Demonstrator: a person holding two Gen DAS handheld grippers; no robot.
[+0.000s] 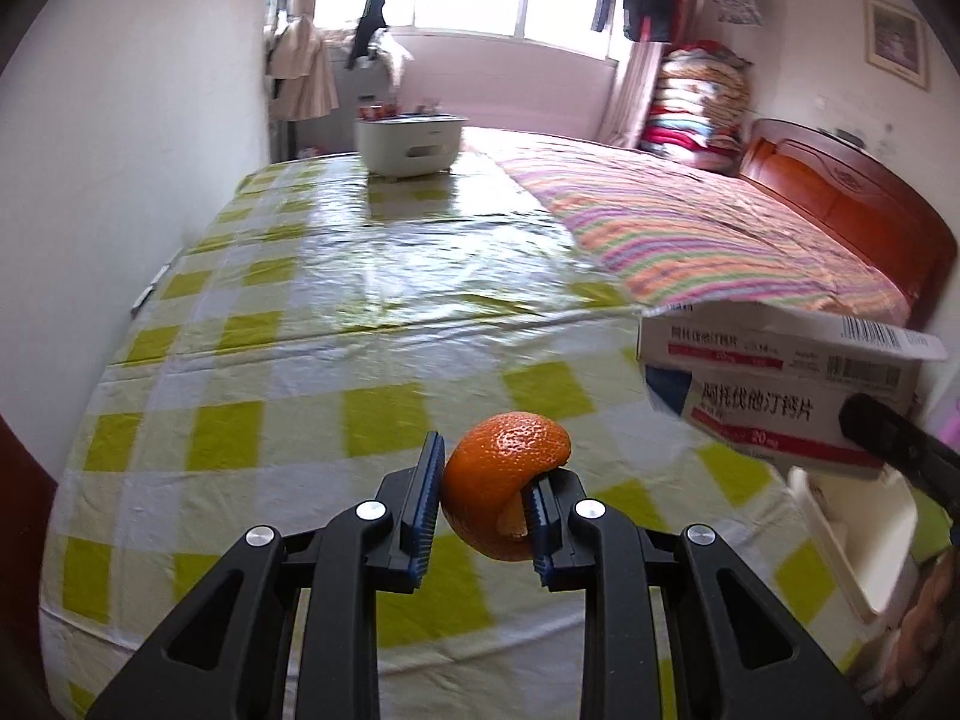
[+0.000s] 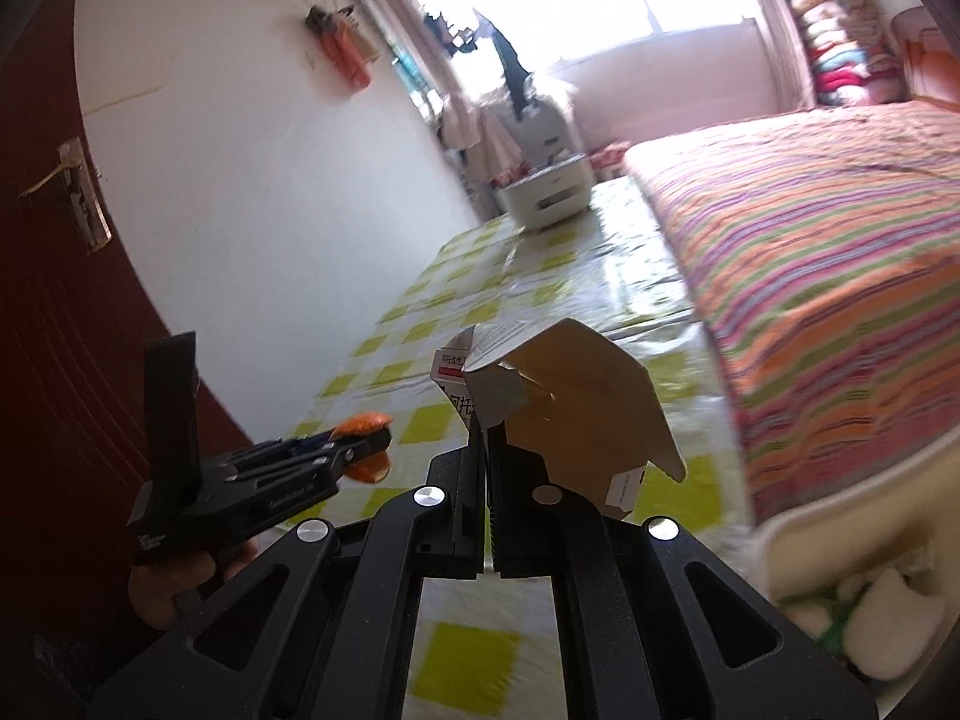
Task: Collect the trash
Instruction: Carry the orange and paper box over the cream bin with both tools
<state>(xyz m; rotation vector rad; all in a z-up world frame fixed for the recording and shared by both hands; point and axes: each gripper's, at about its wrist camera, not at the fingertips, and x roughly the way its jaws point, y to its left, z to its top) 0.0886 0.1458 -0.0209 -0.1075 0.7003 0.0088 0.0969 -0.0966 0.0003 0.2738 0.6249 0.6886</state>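
Peel (image 1: 504, 480) and carton (image 1: 780, 396) above tablecloth (image 1: 336, 276)

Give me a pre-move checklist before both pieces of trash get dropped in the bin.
1. Left tool clamped on the orange peel: ok.
2. Right tool clamped on the open medicine box: ok.
3. Both items lifted clear of the checked tablecloth: ok.
4. White bin within view at lower right: ok.
5. Room left in the bin: cannot tell.
6. Box flap clear of the left tool: ok.
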